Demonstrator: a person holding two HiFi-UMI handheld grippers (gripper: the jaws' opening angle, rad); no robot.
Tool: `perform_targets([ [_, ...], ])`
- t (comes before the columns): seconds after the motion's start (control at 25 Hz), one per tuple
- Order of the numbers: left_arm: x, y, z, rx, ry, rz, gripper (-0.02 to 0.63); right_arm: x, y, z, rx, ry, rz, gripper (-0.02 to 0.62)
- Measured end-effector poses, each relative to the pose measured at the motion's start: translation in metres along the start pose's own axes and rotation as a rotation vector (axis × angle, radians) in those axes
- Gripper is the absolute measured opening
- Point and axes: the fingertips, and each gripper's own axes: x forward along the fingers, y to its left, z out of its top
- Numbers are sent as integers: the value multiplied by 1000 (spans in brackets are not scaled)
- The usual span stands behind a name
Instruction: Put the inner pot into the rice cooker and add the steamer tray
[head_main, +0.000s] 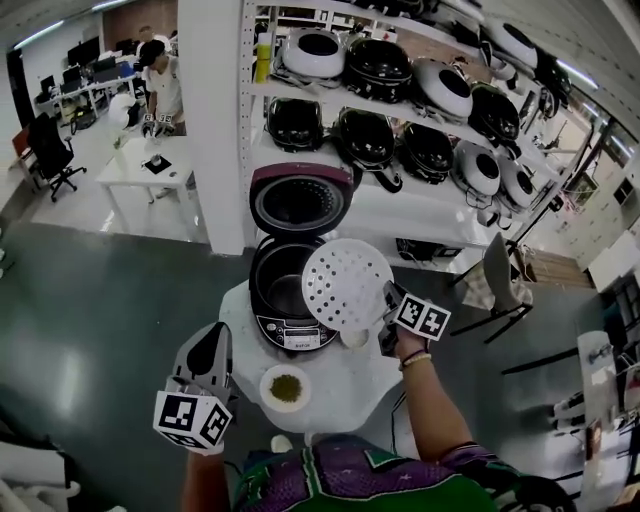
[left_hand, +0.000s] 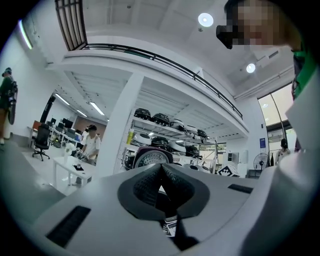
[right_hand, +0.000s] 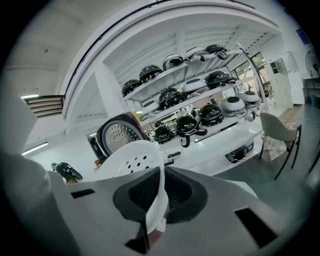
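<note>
- Shelves (head_main: 400, 130) of cookers are filling the background, and the round white table (head_main: 350, 395) is carrying the open rice cooker (head_main: 295, 335).
- Inner pot (head_main: 283, 292) is already sitting inside the cooker.
- Right hand-held gripper (head_main: 388, 305) is clamping the rim of the perforated steamer tray (head_main: 346, 285), holding it tilted and overlapping the cooker's right edge.
- The pot's opening is lying just left of that gripper, so the tray is needing a leftward shift and a levelling, I'd say.
- Left hand-held gripper (head_main: 212, 345) is hanging back at the near left, jaws together on nothing.
</note>
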Motion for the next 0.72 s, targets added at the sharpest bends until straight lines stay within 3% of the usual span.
perform_targets([
  [0.4,-12,33,5,27,3,139,21,70,54,-16,-54,104,125,21],
  [0.72,-13,49,-2,31,22,213,21,116,73,-30,-90,183,171,21],
])
